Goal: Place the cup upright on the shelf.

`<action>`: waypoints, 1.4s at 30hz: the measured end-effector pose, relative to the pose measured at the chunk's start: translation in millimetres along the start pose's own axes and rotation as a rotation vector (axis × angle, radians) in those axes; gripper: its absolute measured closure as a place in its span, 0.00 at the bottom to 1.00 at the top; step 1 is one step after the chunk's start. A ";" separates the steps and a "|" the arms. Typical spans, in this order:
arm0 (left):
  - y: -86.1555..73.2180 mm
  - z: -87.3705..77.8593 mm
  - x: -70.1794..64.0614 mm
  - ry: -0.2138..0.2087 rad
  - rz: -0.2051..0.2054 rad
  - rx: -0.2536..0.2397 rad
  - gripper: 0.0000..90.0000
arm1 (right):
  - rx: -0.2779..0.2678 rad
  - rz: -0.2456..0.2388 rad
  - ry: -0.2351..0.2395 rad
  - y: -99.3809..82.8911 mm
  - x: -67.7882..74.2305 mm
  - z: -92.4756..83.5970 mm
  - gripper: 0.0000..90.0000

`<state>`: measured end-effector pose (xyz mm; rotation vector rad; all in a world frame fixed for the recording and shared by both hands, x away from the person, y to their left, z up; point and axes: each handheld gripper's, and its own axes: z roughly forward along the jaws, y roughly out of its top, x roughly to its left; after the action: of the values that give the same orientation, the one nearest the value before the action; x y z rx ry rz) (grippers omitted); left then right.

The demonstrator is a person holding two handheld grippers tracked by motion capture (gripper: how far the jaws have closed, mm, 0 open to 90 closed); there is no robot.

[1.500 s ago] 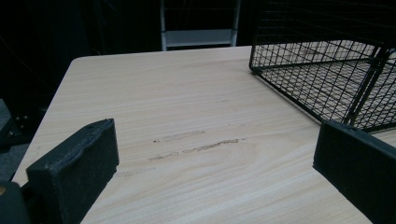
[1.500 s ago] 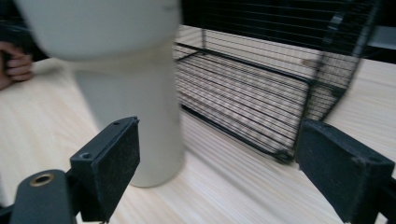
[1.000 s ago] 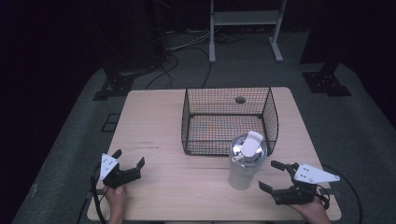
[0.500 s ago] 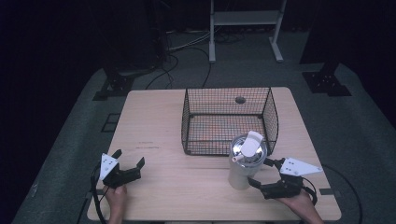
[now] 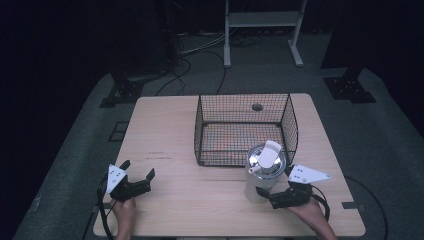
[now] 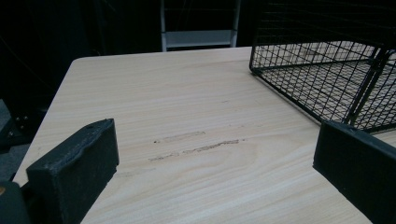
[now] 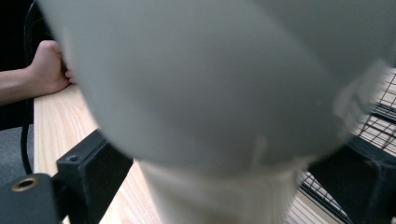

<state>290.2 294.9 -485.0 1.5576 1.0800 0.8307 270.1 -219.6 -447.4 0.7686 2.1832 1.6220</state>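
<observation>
A cream tumbler point(image 5: 261, 176) with a silvery lid and a white flip tab stands on the wooden table point(image 5: 165, 130), just in front of the black wire basket point(image 5: 245, 130). My right gripper point(image 5: 272, 190) is open, one jaw on each side of the tumbler's lower body. In the right gripper view the tumbler point(image 7: 210, 93) looms close and blurred between the jaws of that gripper point(image 7: 224, 191). My left gripper point(image 5: 137, 169) rests open near the table's front left corner with nothing between its jaws point(image 6: 210, 177).
The basket point(image 6: 327, 70) is empty and sits right of centre, its wire point(image 7: 380, 121) close behind the tumbler. A round hole point(image 5: 257, 106) marks the tabletop under the basket's far side. Bare wood stretches left of the basket. The person's left hand point(image 7: 46, 70) rests at the table edge.
My right gripper has slid left from the front right of the table until its jaws stand around the tumbler. The left gripper has stayed put.
</observation>
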 end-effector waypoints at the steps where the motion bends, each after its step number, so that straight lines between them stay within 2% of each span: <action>1: 0.0 0.0 0.0 0.000 0.000 0.000 0.00 | -0.005 0.004 -0.002 0.3 0.4 3.2 0.08; 13: 0.0 -0.1 0.2 -0.001 0.000 -0.001 0.00 | -0.038 -0.003 -0.003 0.1 0.7 14.7 0.07; 28: 0.1 -0.3 0.9 -0.003 -0.001 -0.002 0.00 | -0.055 -0.031 -0.024 -1.7 3.7 13.7 0.09; 32: 0.1 -0.3 1.1 -0.003 0.000 -0.002 0.00 | -0.052 -0.046 -0.019 -1.2 4.4 12.8 0.09; 36: 0.1 -0.3 1.0 -0.003 0.000 -0.002 0.00 | -0.063 -0.036 -0.001 0.6 4.0 10.7 0.10; 42: 0.1 -0.3 0.8 -0.003 0.000 -0.001 0.00 | -0.095 -0.031 0.014 13.3 2.5 5.3 0.10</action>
<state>290.3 295.8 -484.8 1.5570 1.0775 0.8290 274.0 -211.2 -436.3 0.6943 2.0995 1.7071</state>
